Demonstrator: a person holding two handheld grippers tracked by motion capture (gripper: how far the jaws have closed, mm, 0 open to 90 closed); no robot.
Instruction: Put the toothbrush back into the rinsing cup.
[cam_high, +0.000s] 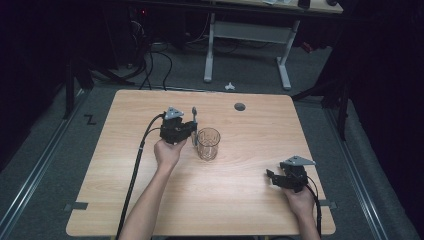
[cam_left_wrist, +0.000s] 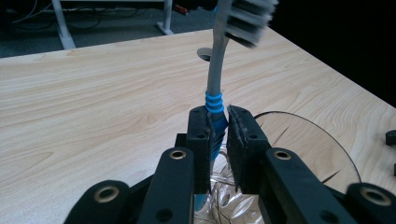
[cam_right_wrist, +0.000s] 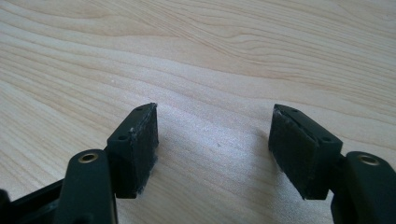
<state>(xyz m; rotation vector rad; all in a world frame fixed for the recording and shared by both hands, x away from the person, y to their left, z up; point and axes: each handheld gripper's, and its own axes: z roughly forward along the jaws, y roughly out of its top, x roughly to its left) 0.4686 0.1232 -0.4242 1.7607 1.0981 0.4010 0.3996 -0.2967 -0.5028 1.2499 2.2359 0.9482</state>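
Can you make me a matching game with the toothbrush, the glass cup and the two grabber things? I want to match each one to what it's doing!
Things:
1. toothbrush
2. glass cup
3. left gripper
4. right gripper

What it is doing:
A. jaws wide apart, nothing between them
B. standing on the table, see-through
C. shut on a blue and grey handle
D. pinched between two black pads, bristles at the top

Pairs: 1-D, 2-B, 3-C, 4-A

No readable text, label, brand or number appears on anything in these views.
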